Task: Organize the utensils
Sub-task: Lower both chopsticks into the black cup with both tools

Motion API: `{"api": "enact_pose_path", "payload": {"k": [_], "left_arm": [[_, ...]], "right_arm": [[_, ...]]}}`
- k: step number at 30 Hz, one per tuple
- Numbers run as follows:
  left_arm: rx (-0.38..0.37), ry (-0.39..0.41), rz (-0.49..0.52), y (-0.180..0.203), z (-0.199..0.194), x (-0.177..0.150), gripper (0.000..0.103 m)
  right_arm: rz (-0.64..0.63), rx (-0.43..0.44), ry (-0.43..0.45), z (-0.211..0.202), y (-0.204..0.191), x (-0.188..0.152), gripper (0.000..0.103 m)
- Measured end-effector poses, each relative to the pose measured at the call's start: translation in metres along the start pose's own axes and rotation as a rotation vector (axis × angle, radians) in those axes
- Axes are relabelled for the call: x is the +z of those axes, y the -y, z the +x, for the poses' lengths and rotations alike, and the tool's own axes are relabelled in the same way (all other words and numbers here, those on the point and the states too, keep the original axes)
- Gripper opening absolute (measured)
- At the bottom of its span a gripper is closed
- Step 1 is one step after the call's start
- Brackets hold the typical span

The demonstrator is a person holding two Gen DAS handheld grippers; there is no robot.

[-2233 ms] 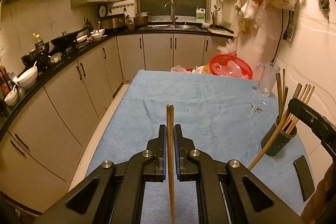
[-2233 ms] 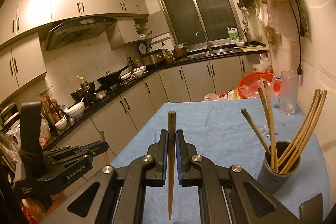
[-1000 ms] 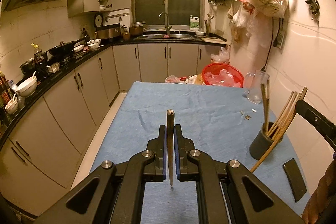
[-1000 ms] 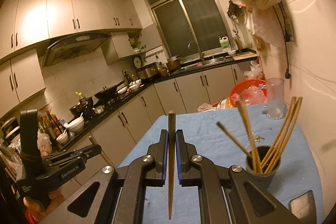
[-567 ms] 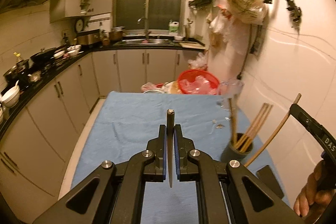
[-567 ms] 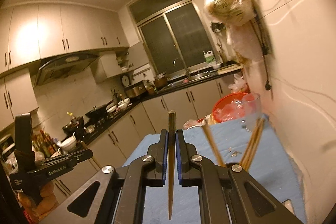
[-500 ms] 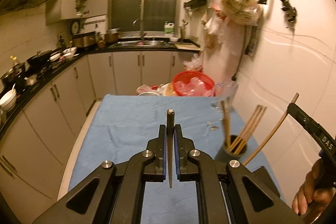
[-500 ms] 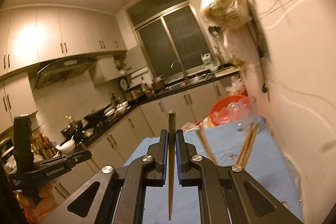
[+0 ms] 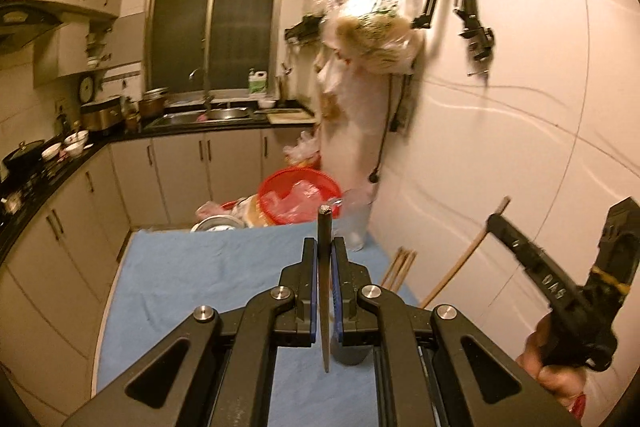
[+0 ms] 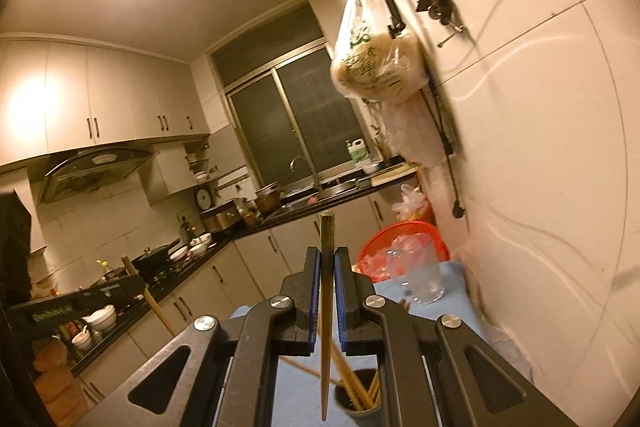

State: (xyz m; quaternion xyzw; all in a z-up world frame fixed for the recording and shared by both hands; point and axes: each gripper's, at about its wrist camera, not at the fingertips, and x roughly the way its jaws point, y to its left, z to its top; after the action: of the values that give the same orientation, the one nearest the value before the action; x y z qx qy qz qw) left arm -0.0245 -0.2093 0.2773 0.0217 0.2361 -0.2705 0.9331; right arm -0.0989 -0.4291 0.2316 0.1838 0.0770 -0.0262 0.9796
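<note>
My left gripper (image 9: pixel 325 245) is shut on a wooden chopstick (image 9: pixel 325 307) that stands upright between its pads. Its pointed end hangs just above a dark holder cup (image 9: pixel 354 355), mostly hidden behind the fingers. Several chopsticks (image 9: pixel 398 267) lean out of that cup. At the right edge of the left wrist view, the right gripper (image 9: pixel 496 223) grips a slanted chopstick (image 9: pixel 456 267). In the right wrist view my right gripper (image 10: pixel 327 255) is shut on its chopstick (image 10: pixel 325 327), tip over the holder cup (image 10: pixel 360 409). The left gripper (image 10: pixel 136 283) shows at the left with its chopstick (image 10: pixel 158 309).
A blue cloth (image 9: pixel 200 287) covers the table. At its far end stand a glass mug (image 10: pixel 420 277) and a red basket (image 9: pixel 296 195). The white wall (image 9: pixel 520 147) runs close along the right side, with bags (image 10: pixel 376 67) hanging from hooks. Kitchen counters line the left.
Both grippers have risen and swung right toward the wall. The holder cup has slid from the right side of each view to just under the fingers. Both chopsticks stay gripped.
</note>
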Motion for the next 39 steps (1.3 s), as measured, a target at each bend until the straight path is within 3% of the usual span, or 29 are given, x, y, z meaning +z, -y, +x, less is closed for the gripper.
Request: {"api": "enact_pose_path", "payload": {"k": [6,13,22,39], "left_arm": [[-0.029,-0.013,0.019,0.026,0.028,0.013,0.007],[-0.028,-0.04,-0.01,0.029,0.067,0.017,0.007],[-0.017,-0.136,-0.034,0.032,0.12,0.001,0.007],[-0.006,-0.23,-0.043,0.026,0.154,-0.035,0.008]], "right_arm": [[0.014,-0.023,-0.001,0.016,0.019,0.006,0.008],[0.026,-0.046,-0.027,0.043,0.039,0.007,0.008],[0.019,-0.053,-0.08,0.068,0.049,-0.009,0.008],[-0.011,-0.086,-0.21,0.106,0.056,-0.05,0.008]]}}
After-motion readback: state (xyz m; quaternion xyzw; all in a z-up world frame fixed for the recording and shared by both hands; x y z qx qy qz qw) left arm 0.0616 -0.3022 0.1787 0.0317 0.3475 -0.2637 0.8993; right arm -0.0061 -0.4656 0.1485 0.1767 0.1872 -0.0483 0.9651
